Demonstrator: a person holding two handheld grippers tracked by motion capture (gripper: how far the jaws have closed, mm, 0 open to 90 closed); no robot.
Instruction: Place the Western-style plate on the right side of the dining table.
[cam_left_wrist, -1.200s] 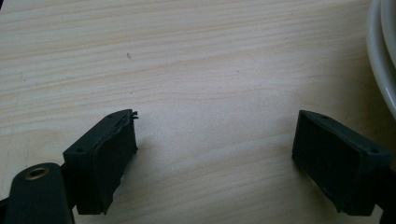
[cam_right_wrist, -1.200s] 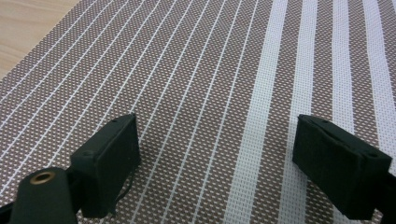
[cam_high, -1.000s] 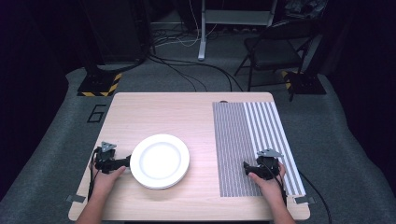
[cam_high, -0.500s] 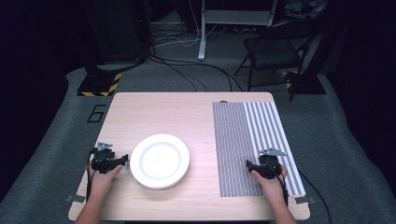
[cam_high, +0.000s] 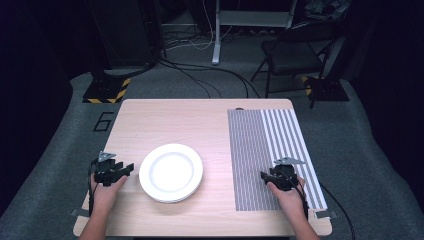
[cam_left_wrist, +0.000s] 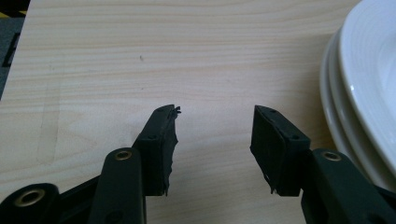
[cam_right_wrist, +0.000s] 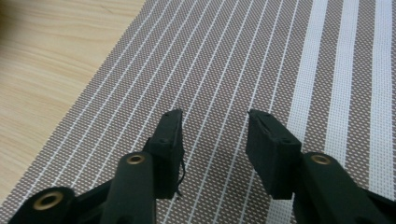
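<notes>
A: We start with the white plates (cam_high: 171, 172). We see a small stack of them on the wooden surface (cam_high: 180, 120), left of the middle and toward its near edge.

B: In the left gripper view we count at least two rims, one plate (cam_left_wrist: 369, 79) lying in another, off to the side of the left tool (cam_left_wrist: 215, 135).

A: And that left tool (cam_high: 127, 169) lies just beside the stack, apart from it. Its jaws have just been closing, yet they stand half apart over bare wood with nothing between them.

B: We find the striped placemat (cam_high: 270, 150) well apart from the plates, covering the right part of the surface, fine stripes on one half, broad white ones on the other.

A: Our right tool (cam_high: 265, 176) is over the mat's near end. Its jaws have just been closing too, and in its own view the right tool (cam_right_wrist: 214, 140) has a clear gap and only woven mat (cam_right_wrist: 261, 56) beneath.
</notes>
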